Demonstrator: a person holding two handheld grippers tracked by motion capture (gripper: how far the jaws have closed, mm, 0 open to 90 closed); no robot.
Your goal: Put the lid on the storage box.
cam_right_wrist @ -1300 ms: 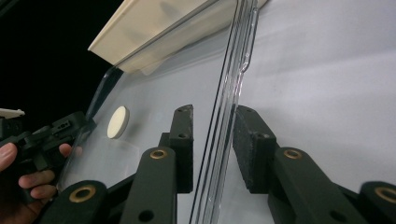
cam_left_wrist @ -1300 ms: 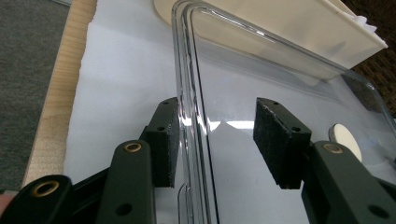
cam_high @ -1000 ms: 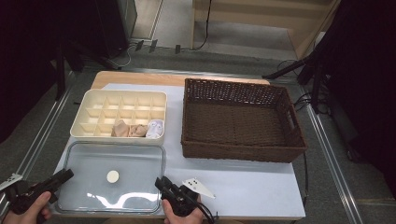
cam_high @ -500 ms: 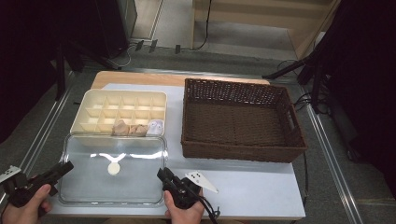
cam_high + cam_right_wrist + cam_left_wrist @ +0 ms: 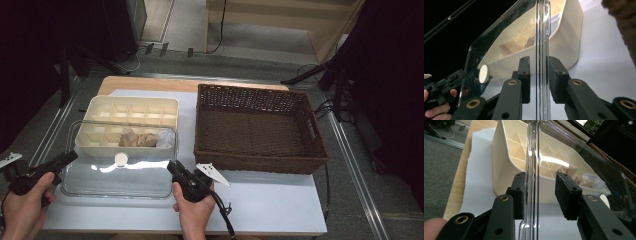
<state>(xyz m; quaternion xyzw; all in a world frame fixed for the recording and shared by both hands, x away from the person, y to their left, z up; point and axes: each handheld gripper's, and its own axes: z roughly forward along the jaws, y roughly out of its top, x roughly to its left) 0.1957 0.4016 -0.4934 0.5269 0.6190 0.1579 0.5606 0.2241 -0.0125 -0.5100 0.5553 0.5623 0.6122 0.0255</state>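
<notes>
A clear plastic lid (image 5: pixel 120 177) with a round white knob (image 5: pixel 121 159) hangs tilted over the near edge of a cream divided box (image 5: pixel 130 107). My left gripper (image 5: pixel 72 156) is shut on the lid's left rim, and my right gripper (image 5: pixel 172 166) is shut on its right rim. In the left gripper view the lid's rim (image 5: pixel 534 157) runs upright between the pads of the left gripper (image 5: pixel 540 195). The right gripper view shows the rim (image 5: pixel 541 30) clamped in the right gripper (image 5: pixel 539 78). Beige pieces (image 5: pixel 137 139) and a white bundle (image 5: pixel 165 137) lie in the box's near compartments.
A dark brown wicker basket (image 5: pixel 260 100) stands to the right of the box, close to my right hand. Everything rests on a white mat (image 5: pixel 270 200) over a wooden table (image 5: pixel 150 85). Dark floor and cables surround the table.
Both hands have risen and moved away from the table's near edge, carrying the lid. It lay flat on the mat before; now it overlaps the box's near row.
</notes>
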